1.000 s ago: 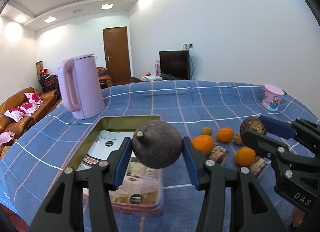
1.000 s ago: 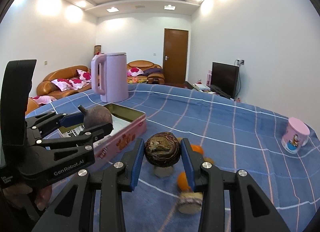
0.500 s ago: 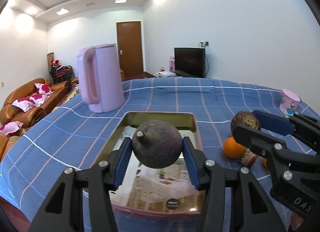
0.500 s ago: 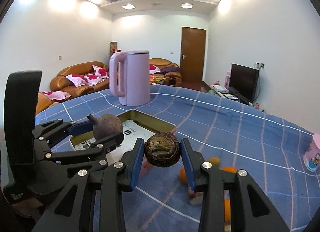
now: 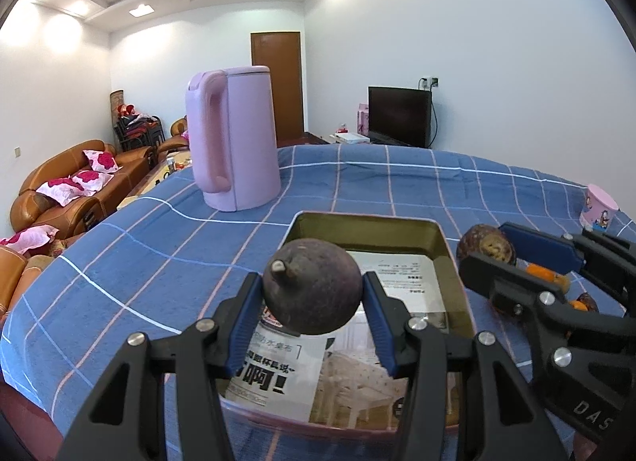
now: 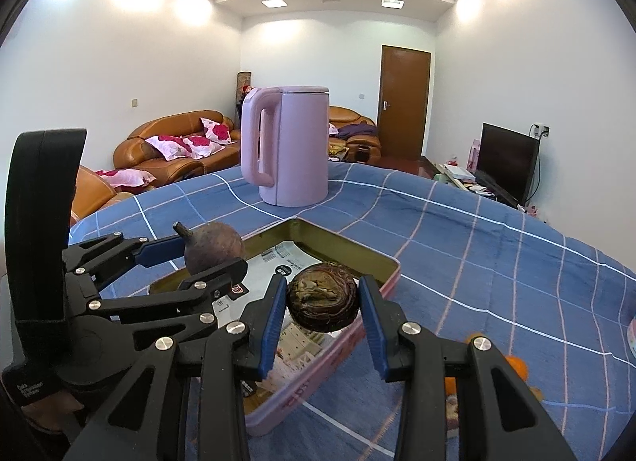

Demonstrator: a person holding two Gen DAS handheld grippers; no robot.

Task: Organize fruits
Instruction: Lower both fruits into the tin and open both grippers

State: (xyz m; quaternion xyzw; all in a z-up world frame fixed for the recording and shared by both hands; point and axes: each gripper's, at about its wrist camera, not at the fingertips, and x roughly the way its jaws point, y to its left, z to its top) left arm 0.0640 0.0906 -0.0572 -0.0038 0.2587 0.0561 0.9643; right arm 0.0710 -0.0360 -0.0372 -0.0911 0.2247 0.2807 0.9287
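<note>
Blue checked worktop [image 5: 139, 246]: left gripper [image 5: 314, 321] and right gripper [image 6: 322, 321] each clamp a dark fruit [image 5: 312, 286] above the paper-lined tin [image 5: 441, 234]; seemingly none placed yet, oranges [image 6: 514, 367] remain outside.

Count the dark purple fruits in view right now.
2: a stemmed dark fruit in the left gripper over the tin; a dark fruit in the right gripper.

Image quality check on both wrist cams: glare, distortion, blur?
Left wrist: strong fisheye bending, black vignette at the corners, ceiling lights blown out; the fruit in the left gripper is sharp, the tin legible. Right wrist: same barrel warp and blown-out ceiling lights; the fruit in the right gripper is crisp, the oranges low right are half hidden and soft.
</note>
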